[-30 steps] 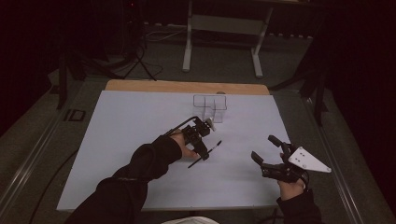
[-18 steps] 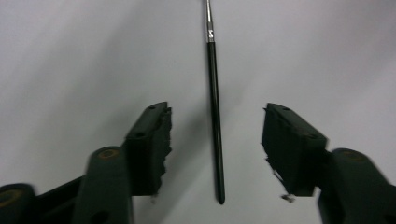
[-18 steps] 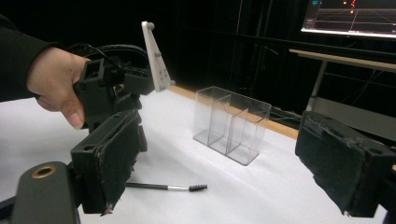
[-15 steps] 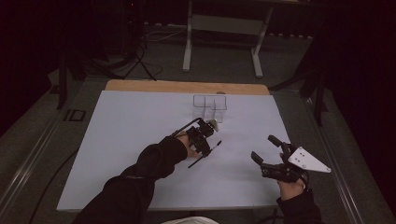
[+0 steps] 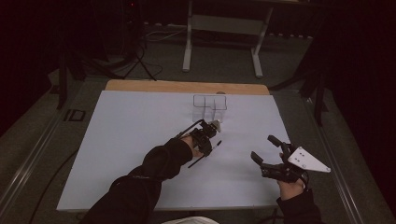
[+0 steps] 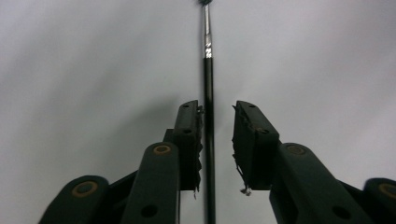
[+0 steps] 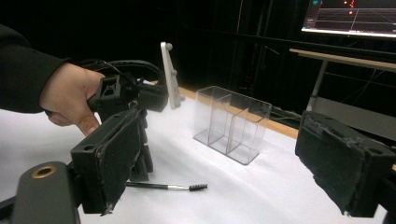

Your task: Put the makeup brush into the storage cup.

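Brush [image 6: 208, 140], thin and black with a small bristled tip, is lying flat on the white table [image 5: 130, 140], a little in front of the clear box [image 5: 210, 103] with two compartments. In the high view the left gripper [image 5: 205, 142] is hanging right over its handle, near the middle of the table. In the left gripper view the handle is running up between the two jaws: the jaws have just been closing, and the left pad is lying against it or just beside it, while the right pad is standing apart, so nothing is pinched yet. Farther right, the right gripper [image 5: 264, 149] is resting near the table's front edge, well apart from the brush, its jaws spread wide with nothing between them.
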Demonstrator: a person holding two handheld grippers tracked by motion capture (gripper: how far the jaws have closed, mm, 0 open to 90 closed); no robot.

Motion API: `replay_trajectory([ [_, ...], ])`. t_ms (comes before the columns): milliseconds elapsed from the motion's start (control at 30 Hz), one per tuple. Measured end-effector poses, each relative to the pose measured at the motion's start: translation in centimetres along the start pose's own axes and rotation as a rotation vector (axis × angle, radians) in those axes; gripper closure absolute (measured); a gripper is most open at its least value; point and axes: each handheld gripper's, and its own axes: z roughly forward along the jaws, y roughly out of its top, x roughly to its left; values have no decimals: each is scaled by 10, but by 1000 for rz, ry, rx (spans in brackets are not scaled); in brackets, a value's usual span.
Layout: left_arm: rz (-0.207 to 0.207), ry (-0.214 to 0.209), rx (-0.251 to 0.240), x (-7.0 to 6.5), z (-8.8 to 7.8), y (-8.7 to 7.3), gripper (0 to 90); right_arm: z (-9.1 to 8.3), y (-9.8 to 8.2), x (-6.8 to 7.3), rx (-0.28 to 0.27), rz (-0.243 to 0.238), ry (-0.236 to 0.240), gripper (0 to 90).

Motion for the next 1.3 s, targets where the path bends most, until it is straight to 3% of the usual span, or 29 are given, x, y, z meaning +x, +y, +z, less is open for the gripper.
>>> replay_trajectory([
  [67,8,22,12,-1,3,0,734,0,0,0,0,-3,1,139],
  [300,15,23,34,-2,11,2,759,1,0,0,1,-2,2,139],
  [667,-22,16,8,3,12,0,859,1,0,1,3,-6,1,139],
  [867,27,73,18,-6,12,1,866,1,0,1,4,-7,1,139],
  [967,26,62,12,-4,9,0,866,0,0,0,2,-7,-3,139],
  [1200,6,33,-64,3,-8,-4,865,1,0,1,5,-6,-2,139],
  [1233,8,8,-57,5,-10,-4,865,1,0,0,7,-6,-2,139],
  [1300,22,9,-81,5,-13,-6,865,1,0,0,7,-5,-2,139],
])
